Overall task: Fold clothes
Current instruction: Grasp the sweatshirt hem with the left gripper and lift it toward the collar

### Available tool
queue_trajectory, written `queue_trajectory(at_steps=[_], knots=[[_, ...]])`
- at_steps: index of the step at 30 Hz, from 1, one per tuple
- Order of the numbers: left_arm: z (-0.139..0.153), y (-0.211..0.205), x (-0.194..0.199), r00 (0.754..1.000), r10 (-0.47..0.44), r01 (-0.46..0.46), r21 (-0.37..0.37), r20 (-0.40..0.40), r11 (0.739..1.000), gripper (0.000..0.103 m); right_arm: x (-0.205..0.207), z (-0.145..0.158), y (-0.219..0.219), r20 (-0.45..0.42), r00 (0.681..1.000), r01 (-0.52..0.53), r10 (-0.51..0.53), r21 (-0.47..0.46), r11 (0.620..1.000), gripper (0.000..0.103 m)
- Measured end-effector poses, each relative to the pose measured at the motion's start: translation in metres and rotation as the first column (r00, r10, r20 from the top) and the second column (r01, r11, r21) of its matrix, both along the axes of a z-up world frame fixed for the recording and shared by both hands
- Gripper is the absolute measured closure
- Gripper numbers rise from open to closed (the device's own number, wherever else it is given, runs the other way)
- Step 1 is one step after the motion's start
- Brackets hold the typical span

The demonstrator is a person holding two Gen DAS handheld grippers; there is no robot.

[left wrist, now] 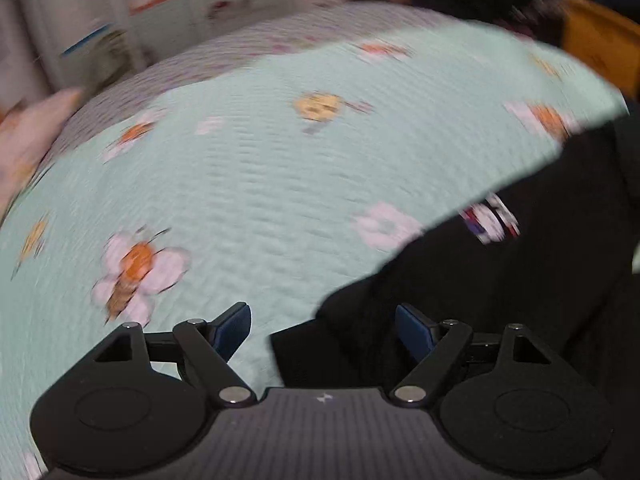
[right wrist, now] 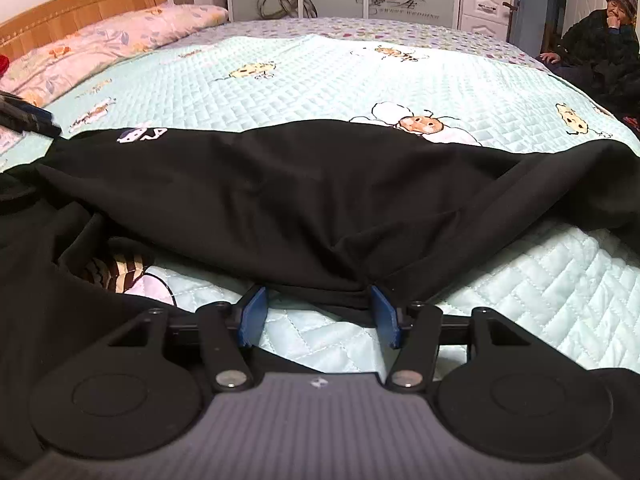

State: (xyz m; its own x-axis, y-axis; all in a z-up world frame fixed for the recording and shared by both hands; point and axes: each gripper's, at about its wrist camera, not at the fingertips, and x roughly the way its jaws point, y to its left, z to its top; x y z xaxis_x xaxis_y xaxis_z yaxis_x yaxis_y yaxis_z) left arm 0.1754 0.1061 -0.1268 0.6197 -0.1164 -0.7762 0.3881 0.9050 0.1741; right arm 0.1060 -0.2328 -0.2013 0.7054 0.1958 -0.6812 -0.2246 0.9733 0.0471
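Black fabric, left wrist view: the black garment [left wrist: 500, 280] is lying on the bed, filling the lower right of the picture; a small white print [left wrist: 490, 220] is showing near its edge.
Left claw [left wrist: 323, 330]: the jaws are standing wide, the garment's hem lying between them, with the right pad over the cloth; no pad is pressing on it.
Hard to read: the whole view is smearing with motion blur, so the quilt [left wrist: 260, 160] and its flower prints are showing only softly.
Open room: bare quilt is stretching up and left of the claw.
Right wrist view, garment: the black garment [right wrist: 280, 200] is spreading across the quilt [right wrist: 520, 280] from edge to edge, a fold bunching toward the claw.
Right claw [right wrist: 318, 314]: the jaws are standing partly apart, with a strip of hem lying between the blue pads, slack.
Hidden: the garment's ends are running out of frame at both sides.
Far edge: a pillow [right wrist: 120, 36] and headboard [right wrist: 80, 4] are lying at upper left; a seated person [right wrist: 600, 48] is sitting beside the bed at right.
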Motion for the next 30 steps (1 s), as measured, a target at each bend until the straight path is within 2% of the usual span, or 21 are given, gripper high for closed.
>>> queue_trajectory(at_steps=[2, 5, 7, 8, 9, 10, 13, 14, 16, 17, 19, 22, 25, 30], knots=[[-0.007, -0.010, 0.007, 0.999, -0.041, 0.041, 0.026, -0.007, 0.999, 0.021, -0.003, -0.001, -0.002, 0.014, 1.000, 0.001, -0.001, 0.005, 1.000, 0.043], [-0.017, -0.011, 0.023, 0.999, -0.043, 0.044, 0.032, -0.020, 0.999, 0.024, -0.007, -0.003, -0.001, 0.035, 0.999, 0.004, -0.004, 0.002, 1.000, 0.042], [-0.020, -0.007, 0.034, 0.998, -0.036, 0.035, -0.018, -0.055, 0.999, 0.036, -0.009, -0.005, -0.001, 0.049, 0.999, 0.006, -0.006, 0.006, 1.000, 0.041], [-0.021, -0.005, 0.037, 0.996, -0.039, 0.035, -0.049, -0.077, 0.998, 0.046, -0.010, -0.005, -0.002, 0.056, 0.998, 0.006, -0.007, 0.009, 1.000, 0.041], [-0.022, -0.003, 0.041, 0.994, -0.042, 0.034, -0.081, -0.099, 0.996, 0.052, -0.011, -0.006, -0.002, 0.063, 0.998, 0.007, -0.008, 0.011, 1.000, 0.041], [-0.024, -0.002, 0.044, 0.992, -0.047, 0.035, -0.103, -0.117, 0.994, 0.052, -0.011, -0.007, -0.002, 0.068, 0.998, 0.008, -0.008, 0.012, 1.000, 0.040], [-0.032, -0.009, 0.045, 0.990, -0.061, 0.052, -0.074, -0.129, 0.996, 0.052, -0.012, -0.008, -0.001, 0.076, 0.997, 0.011, -0.012, 0.011, 1.000, 0.040], [-0.033, -0.012, 0.045, 0.990, -0.065, 0.057, -0.070, -0.128, 0.996, 0.057, -0.012, -0.008, 0.000, 0.077, 0.997, 0.012, -0.013, 0.011, 1.000, 0.040], [-0.030, -0.015, 0.043, 0.989, -0.074, 0.065, -0.071, -0.125, 0.995, 0.078, -0.012, -0.009, 0.001, 0.080, 0.997, 0.013, -0.014, 0.010, 1.000, 0.040], [-0.028, -0.017, 0.040, 0.991, -0.070, 0.065, -0.054, -0.115, 0.996, 0.100, -0.012, -0.009, 0.001, 0.081, 0.997, 0.013, -0.014, 0.009, 1.000, 0.040], [-0.023, -0.030, 0.032, 0.997, -0.052, 0.055, 0.064, -0.056, 0.996, 0.101, -0.013, -0.010, 0.001, 0.085, 0.996, 0.013, -0.014, 0.008, 1.000, 0.040], [-0.021, -0.050, 0.019, 0.997, -0.071, 0.065, 0.200, 0.025, 0.978, 0.102, -0.013, -0.010, 0.003, 0.091, 0.996, 0.014, -0.014, 0.001, 1.000, 0.039], [-0.014, -0.054, 0.021, 0.994, -0.058, 0.033, 0.252, 0.093, 0.967, 0.102, -0.014, -0.010, 0.005, 0.094, 0.995, 0.016, -0.015, -0.011, 1.000, 0.039], [0.008, -0.038, 0.065, 0.974, 0.082, -0.138, 0.267, 0.212, 0.954, 0.101, -0.010, -0.006, 0.014, 0.084, 0.996, 0.036, -0.032, -0.044, 0.998, 0.036]])
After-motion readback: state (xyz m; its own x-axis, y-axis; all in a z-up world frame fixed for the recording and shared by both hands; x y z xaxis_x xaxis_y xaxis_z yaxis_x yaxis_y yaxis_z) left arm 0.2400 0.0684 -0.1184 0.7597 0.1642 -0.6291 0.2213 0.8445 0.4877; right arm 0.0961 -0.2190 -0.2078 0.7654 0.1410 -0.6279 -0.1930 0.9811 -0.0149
